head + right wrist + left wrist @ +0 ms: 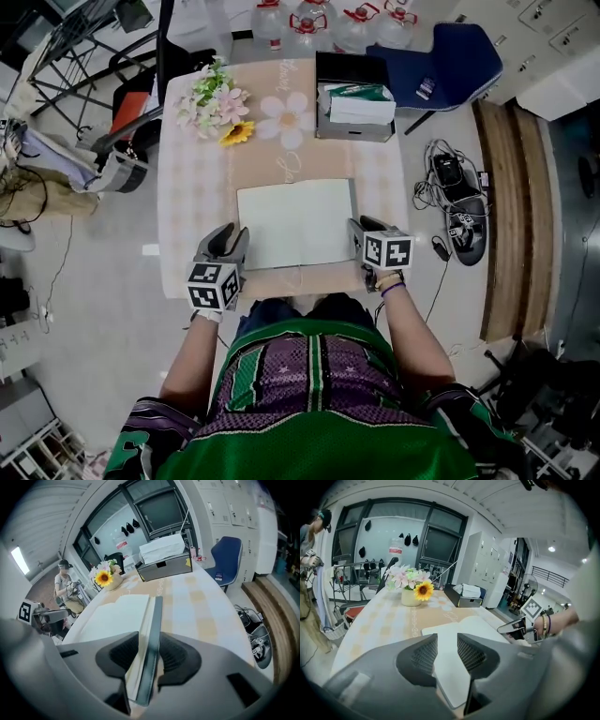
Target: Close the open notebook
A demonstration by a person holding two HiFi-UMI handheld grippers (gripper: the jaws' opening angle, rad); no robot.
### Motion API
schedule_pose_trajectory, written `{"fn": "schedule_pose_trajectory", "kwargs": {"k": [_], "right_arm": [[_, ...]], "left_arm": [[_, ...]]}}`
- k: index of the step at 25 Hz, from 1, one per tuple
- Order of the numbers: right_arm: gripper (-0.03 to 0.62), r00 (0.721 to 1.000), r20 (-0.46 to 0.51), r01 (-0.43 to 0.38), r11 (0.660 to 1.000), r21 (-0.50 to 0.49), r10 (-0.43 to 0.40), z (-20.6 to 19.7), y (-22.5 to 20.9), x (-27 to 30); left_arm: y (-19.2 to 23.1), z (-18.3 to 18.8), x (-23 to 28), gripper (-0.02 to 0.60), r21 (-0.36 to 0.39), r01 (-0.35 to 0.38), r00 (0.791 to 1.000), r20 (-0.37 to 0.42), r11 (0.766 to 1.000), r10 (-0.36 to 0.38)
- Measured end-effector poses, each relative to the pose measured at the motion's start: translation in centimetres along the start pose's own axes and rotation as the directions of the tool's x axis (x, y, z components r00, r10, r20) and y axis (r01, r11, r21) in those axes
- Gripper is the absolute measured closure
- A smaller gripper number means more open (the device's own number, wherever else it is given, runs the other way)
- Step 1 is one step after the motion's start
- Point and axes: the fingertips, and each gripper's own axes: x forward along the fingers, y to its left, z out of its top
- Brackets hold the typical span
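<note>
Near left: left gripper (447,641), jaws narrowly apart, nothing between, poised over near left corner of notebook (292,225); contact with paper unclear.
Near right: right gripper (149,644), jaws clamped on right cover (155,620), raised on edge with some leaves.
Notebook open, flat at near middle of counter (192,234).
Beyond: flower vase (214,103) far left, tissue box (354,111) far right.

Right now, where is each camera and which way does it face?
Head view: on the person's head, looking steeply down at table and open notebook; forearms, left tongs, right tongs show.
Left gripper view: on the left tongs, facing across the notebook toward the flowers; open jaws show.
Right gripper view: on the right tongs, facing along the notebook's right edge; jaws grip its cover.
All share notebook and flowers.
</note>
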Motion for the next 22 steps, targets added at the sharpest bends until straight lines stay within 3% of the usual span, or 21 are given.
{"fn": "schedule_pose_trajectory", "kwargs": {"k": [10, 14, 18, 22], "right_arm": [[0.471, 0.997, -0.020, 0.080, 0.996, -0.050, -0.081, -0.3, -0.2, 0.6], [0.476, 0.996, -0.010, 0.088, 0.996, -0.018, -0.088, -0.3, -0.3, 0.5], [0.557, 0.993, -0.002, 0.117, 0.993, 0.012, -0.117, -0.3, -1.2, 0.4], [0.574, 0.992, -0.003, 0.130, 0.992, 0.009, -0.130, -0.2, -1.5, 0.2]], "left_arm": [[0.2, -0.1, -0.2, 0.448, -0.010, -0.002, 1.000, 0.000, 1.000, 0.002], [0.2, -0.2, -0.3, 0.449, -0.013, 0.003, 1.000, -0.005, 1.000, -0.003], [0.2, -0.3, -0.3, 0.449, -0.015, 0.003, 1.000, -0.006, 1.000, -0.003], [0.0, -0.1, -0.3, 0.451, -0.012, 0.007, 1.000, -0.005, 1.000, -0.007]]}}
